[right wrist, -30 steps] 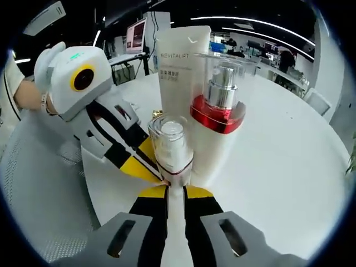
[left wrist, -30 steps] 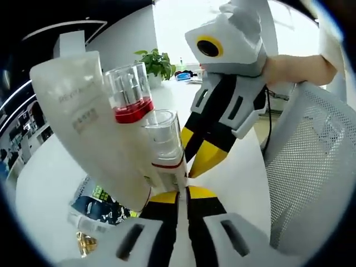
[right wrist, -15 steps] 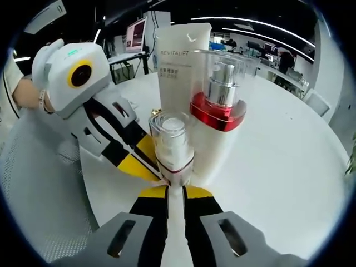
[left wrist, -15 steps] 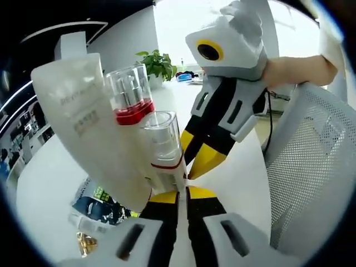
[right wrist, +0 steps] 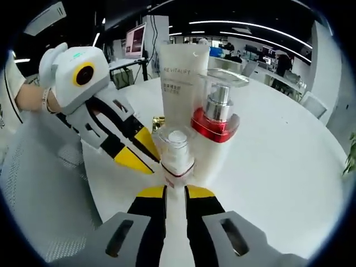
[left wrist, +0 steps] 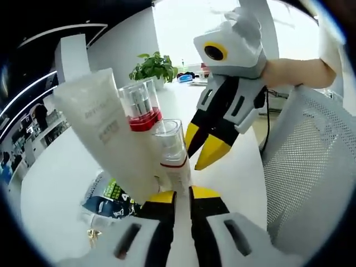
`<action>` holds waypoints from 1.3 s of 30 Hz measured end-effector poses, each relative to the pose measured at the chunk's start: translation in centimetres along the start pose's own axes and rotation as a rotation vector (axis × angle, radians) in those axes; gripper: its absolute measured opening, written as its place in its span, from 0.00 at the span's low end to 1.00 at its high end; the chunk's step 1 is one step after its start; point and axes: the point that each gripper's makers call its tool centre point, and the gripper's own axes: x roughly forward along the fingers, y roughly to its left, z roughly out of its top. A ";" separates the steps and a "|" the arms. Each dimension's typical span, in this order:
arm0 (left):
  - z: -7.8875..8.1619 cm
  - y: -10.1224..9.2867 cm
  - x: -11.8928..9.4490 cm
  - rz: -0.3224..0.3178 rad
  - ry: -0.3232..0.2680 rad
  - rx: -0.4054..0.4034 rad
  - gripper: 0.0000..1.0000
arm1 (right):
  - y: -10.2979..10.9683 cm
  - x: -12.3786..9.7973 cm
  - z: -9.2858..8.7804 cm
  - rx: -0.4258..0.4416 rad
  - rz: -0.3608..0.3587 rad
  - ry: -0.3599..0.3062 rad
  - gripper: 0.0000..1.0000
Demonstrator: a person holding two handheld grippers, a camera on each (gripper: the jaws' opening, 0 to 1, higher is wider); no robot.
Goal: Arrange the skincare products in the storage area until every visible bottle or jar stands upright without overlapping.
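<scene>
- Right gripper view is looking past the right gripper [right wrist: 176,192], jaws nearly together just below the small bottle [right wrist: 177,151]; whether they are pinching its base I cannot tell.
- Left gripper [right wrist: 133,157] is hovering beside it, jaws together on nothing, seemingly letting go.
- Bottle, pump bottle [right wrist: 216,119] and tube [right wrist: 182,83] are standing upright on the table [right wrist: 278,144], touching, long axes vertical, caps up.
- Left gripper view is showing a sachet [left wrist: 108,200] lying flat beside them.

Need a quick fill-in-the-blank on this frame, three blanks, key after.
1. The collar on the big pump bottle is ____.
2. The tall white tube stands ____ that bottle in the right gripper view.
3. The small pump bottle has a clear ____.

Missing: red; behind; cap
</scene>
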 end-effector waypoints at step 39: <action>-0.9 3.3 -12.7 0.221 0.020 -0.168 0.47 | 2.4 -5.4 5.1 0.005 -0.109 -0.141 0.50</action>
